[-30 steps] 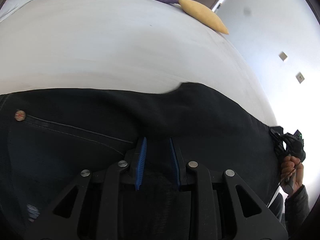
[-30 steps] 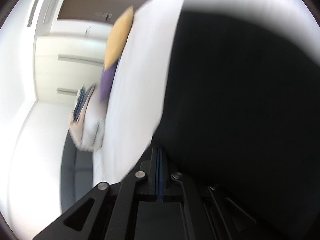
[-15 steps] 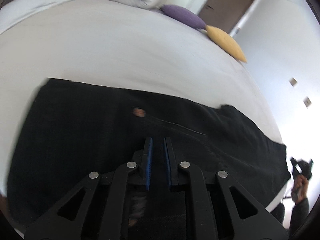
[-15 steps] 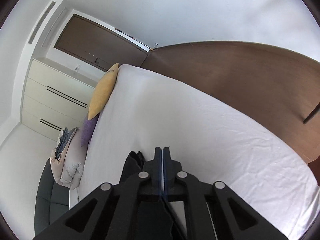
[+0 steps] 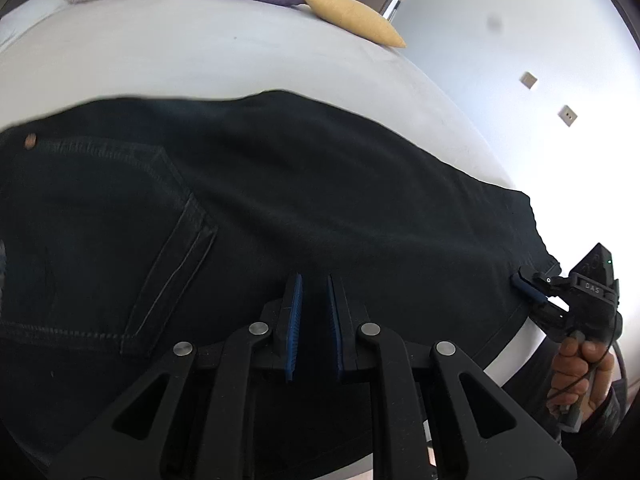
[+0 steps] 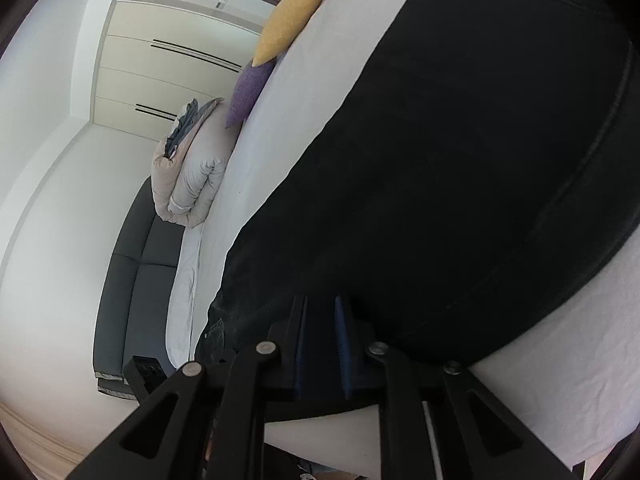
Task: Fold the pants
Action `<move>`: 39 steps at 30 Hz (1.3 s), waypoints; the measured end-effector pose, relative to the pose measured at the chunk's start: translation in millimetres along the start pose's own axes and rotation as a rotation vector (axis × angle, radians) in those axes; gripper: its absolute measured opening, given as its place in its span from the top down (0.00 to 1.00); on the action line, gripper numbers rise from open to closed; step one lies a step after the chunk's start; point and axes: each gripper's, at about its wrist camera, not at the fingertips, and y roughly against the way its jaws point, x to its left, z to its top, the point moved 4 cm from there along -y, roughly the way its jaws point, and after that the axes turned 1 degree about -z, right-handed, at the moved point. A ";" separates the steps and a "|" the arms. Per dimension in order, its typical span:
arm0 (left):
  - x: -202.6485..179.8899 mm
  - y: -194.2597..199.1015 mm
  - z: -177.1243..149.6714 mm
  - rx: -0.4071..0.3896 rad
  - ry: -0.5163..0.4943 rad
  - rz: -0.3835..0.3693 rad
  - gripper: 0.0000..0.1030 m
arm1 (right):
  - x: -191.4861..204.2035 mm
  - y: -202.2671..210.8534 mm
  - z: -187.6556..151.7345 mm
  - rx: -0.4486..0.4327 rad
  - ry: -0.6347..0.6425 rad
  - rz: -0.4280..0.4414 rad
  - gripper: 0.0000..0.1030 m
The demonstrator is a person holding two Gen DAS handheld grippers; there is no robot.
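Both grippers back over pants (image 5: 320, 200) — right gripper (image 6: 322, 312) opening, tilted down

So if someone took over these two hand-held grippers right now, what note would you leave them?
Left gripper: jaws a narrow gap apart over the pants, beside the back pocket; no cloth visibly pinched.
Right gripper: jaws opening at the hem; no cloth clearly between them.
The pants lie flat across the bed, apparently leg over leg.
Left to do: fold them across their length.
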 end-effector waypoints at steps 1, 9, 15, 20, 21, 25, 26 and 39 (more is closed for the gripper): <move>5.6 2.4 -2.7 -0.009 0.020 -0.018 0.88 | -11.0 12.4 2.8 -0.022 -0.020 -0.008 0.94; 24.3 -3.9 -4.3 -0.025 0.077 -0.043 0.88 | -87.4 140.9 50.0 -0.353 -0.202 -0.137 0.99; 28.3 -6.6 -9.6 -0.027 0.095 -0.041 0.88 | -90.5 192.8 35.8 -0.444 -0.243 -0.122 0.37; 41.8 4.1 -13.2 -0.023 0.100 -0.037 0.88 | -94.5 174.3 37.3 -0.378 -0.274 -0.052 0.37; 41.0 3.5 -13.3 -0.022 0.102 -0.038 0.88 | -92.3 168.1 39.9 -0.372 -0.274 -0.050 0.37; 42.2 5.4 -11.1 -0.021 0.109 -0.042 0.88 | -94.1 153.8 48.7 -0.371 -0.318 -0.003 0.43; 42.9 6.5 -10.5 -0.020 0.109 -0.042 0.88 | -91.6 148.8 52.3 -0.371 -0.325 0.011 0.44; 42.4 6.5 -8.6 -0.008 0.112 -0.029 0.88 | -80.1 106.0 82.1 -0.343 -0.282 -0.054 0.87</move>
